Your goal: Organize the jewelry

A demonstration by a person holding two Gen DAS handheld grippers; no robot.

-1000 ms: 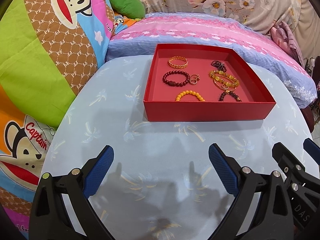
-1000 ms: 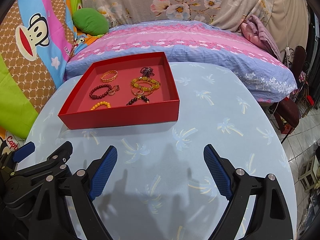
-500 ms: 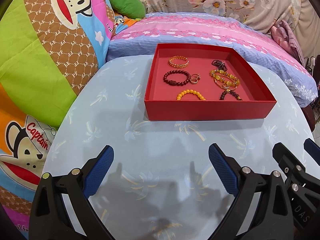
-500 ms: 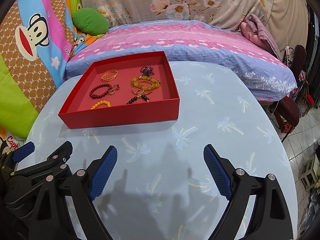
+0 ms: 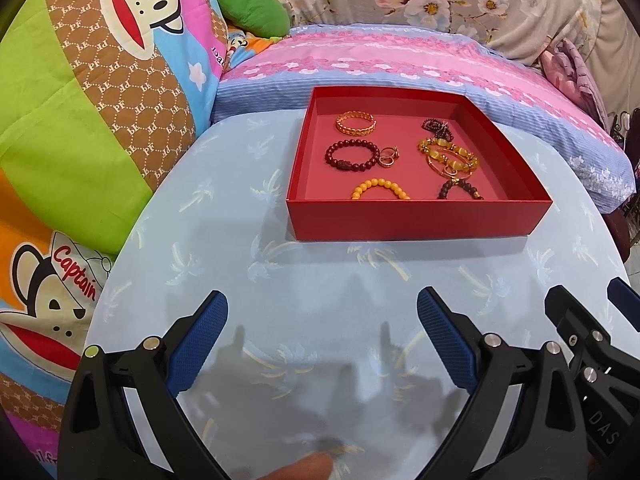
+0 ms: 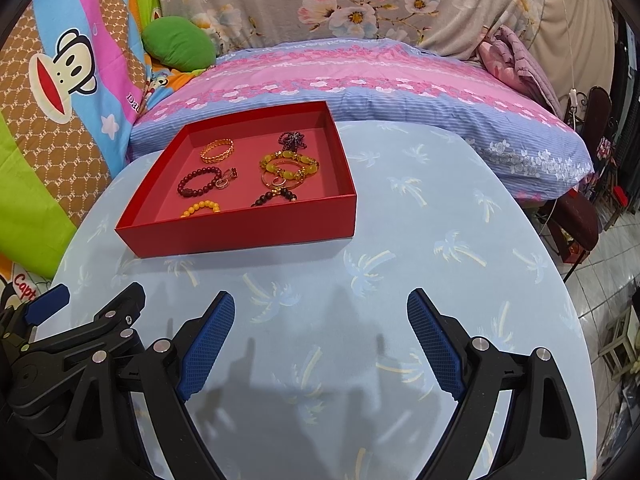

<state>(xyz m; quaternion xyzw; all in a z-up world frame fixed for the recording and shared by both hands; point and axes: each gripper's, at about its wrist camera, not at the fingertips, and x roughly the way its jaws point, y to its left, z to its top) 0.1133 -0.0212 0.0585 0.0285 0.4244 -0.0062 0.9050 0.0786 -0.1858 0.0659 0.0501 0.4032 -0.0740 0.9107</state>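
Note:
A shallow red tray (image 5: 416, 220) (image 6: 248, 230) sits at the far side of the round table with the pale blue palm-print cloth (image 5: 320, 280). In it lie a gold bangle (image 5: 356, 123), a dark red bead bracelet (image 5: 352, 156) with small rings (image 5: 389, 157) beside it, a yellow bead bracelet (image 5: 380, 188), an amber bracelet (image 5: 448, 156) and dark bead strands (image 5: 438, 128). My left gripper (image 5: 322, 334) and my right gripper (image 6: 320, 332) hover over the near part of the cloth, side by side, both open and holding nothing.
Bedding surrounds the table: a pink and blue striped pillow (image 5: 400, 64) behind the tray, a cartoon-monkey quilt (image 5: 80, 100) on the left, a green cushion (image 5: 252, 8). To the right the table edge drops to a tiled floor with a chair (image 6: 576, 220). A fingertip (image 5: 308, 466) shows at the bottom edge.

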